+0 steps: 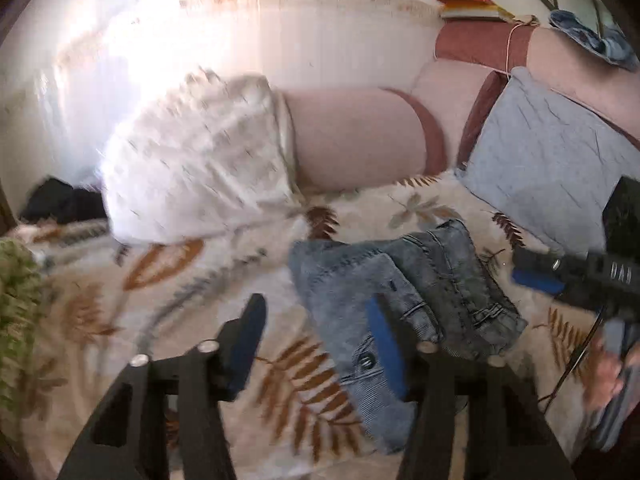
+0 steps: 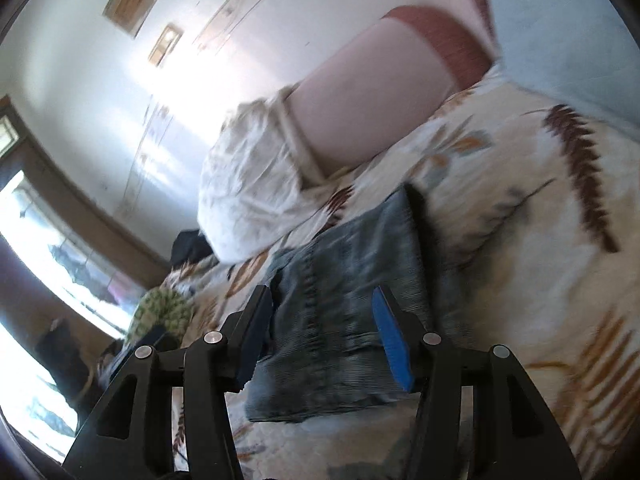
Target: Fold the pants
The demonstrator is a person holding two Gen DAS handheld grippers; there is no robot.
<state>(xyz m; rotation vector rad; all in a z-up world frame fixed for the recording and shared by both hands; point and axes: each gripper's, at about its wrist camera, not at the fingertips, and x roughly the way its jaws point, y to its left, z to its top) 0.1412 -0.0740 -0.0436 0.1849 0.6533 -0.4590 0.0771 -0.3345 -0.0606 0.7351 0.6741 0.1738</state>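
Cream leaf-print bedspread (image 1: 224,280) carries the folded jeans (image 1: 404,300) near its middle. Both grippers tilt downward above them: left gripper (image 1: 316,344) and right gripper (image 2: 324,332) hover with fingers parted, gripping nothing, denim lying loose beneath.

No legible text — marks on the right tongs (image 1: 536,276) too blurred

Your left tool (image 1: 316,336) and right tool (image 2: 324,328) both gape empty at lower centre, angled downward, fingers apart.
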